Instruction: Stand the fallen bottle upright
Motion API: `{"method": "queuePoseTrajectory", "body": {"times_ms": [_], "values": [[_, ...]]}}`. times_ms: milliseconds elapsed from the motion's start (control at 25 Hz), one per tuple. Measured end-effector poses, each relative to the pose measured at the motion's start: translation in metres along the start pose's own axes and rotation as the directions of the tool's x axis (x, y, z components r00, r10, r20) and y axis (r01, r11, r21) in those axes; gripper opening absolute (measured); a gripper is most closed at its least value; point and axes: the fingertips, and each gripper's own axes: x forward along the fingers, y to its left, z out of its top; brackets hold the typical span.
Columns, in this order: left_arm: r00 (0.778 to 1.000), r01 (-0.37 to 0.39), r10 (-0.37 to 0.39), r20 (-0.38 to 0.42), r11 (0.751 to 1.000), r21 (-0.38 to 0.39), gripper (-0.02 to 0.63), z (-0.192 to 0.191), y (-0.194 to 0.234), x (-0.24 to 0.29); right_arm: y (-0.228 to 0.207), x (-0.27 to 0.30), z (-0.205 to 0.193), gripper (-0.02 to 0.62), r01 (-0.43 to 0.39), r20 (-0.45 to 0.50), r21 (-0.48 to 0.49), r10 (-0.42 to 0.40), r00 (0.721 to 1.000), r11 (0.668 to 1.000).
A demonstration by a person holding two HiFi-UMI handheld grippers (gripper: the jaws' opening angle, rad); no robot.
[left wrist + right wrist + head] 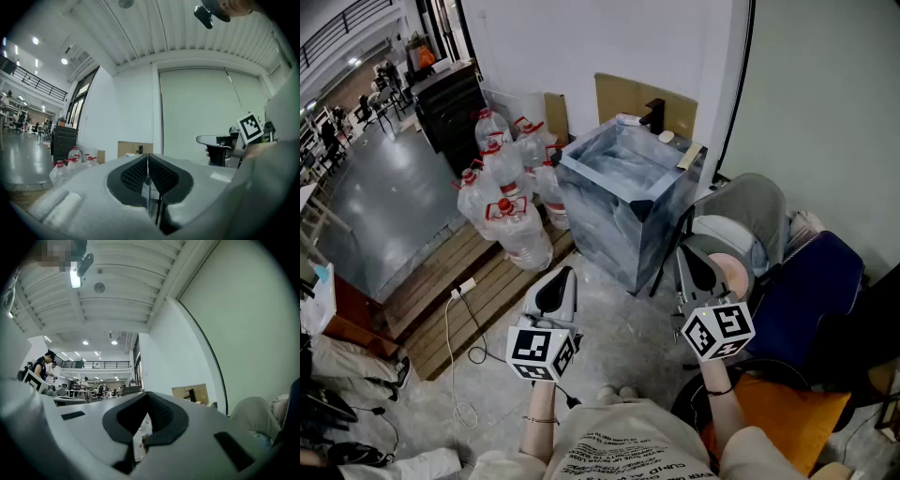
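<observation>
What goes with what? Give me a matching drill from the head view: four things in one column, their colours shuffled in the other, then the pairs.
Things:
1. caps of the clear plastic water jugs
2. marbled cube-shaped box
3. soft cushion at the lower right
4. thin loose cable at the lower left

Colours:
A. white
B. blue-grey
C. red
D. orange

Pairs: 1-C, 2-B, 3-D, 4-A.
</observation>
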Motion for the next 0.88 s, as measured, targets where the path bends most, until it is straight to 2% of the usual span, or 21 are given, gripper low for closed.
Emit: {"method": "queuePoseTrajectory", "body": {"times_ms": [320, 560, 600, 680, 880], "values": [[1.0, -0.003, 0.003, -0.008, 1.0, -0.002, 0.026, -0.004, -0.003, 0.002, -0.003, -0.001, -0.001, 0.003, -0.01, 0.014, 0.02, 0.01, 1.0, 1.0], [0.999, -0.027, 0.028, 0.016, 0.999, -0.041, 0.028, -0.005, -0.001, 0.003, -0.004, -0.001, -0.002, 0.003, -0.025, 0.024, 0.028, 0.024, 0.999, 0.999], [0.999, -0.029, 0.03, 0.021, 0.999, -0.045, 0.039, -0.006, -0.001, 0.004, -0.004, 0.0, -0.003, 0.003, -0.03, 0.024, 0.03, 0.029, 0.999, 0.999], [0.999, -0.031, 0.032, 0.027, 0.998, -0.058, 0.148, -0.006, 0.0, 0.007, -0.005, 0.002, -0.005, 0.003, -0.036, 0.024, 0.033, 0.035, 0.999, 0.999], [0.997, -0.048, 0.05, 0.051, 0.998, -0.051, 0.258, -0.003, 0.003, 0.014, -0.009, 0.009, -0.007, 0.003, -0.038, 0.028, 0.046, 0.036, 0.999, 0.998]]}}
